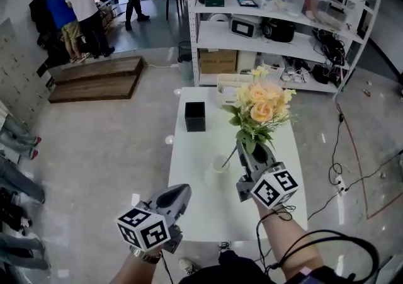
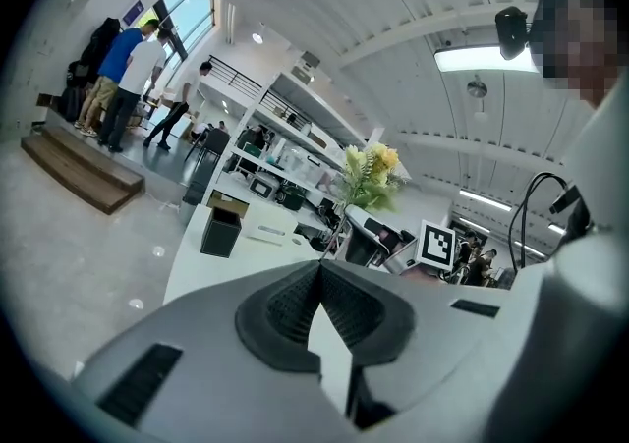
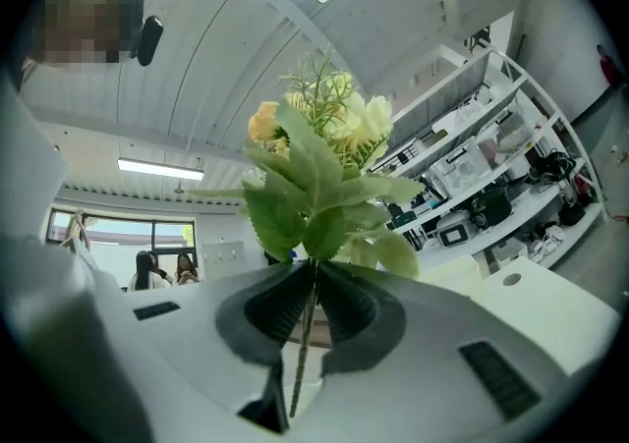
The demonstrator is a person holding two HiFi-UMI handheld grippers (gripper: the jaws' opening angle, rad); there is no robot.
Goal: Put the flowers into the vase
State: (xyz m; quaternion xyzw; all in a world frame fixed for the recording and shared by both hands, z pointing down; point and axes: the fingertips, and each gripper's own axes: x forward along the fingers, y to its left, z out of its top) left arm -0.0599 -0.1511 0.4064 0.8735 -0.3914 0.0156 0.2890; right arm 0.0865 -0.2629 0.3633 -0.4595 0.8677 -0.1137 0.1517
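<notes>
Flowers point(image 1: 263, 105) (by stem) clamped in right gripper point(image 3: 314, 269) | left gripper point(image 2: 319, 269) closed, empty

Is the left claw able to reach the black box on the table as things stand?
Probably yes: the left claw is empty, and only bare table lies between it and the black box.

right tool point(image 3: 310, 279): clamped on stem | flowers point(image 3: 319, 161): upright above jaws | shelves point(image 3: 491, 176): behind, right
</notes>
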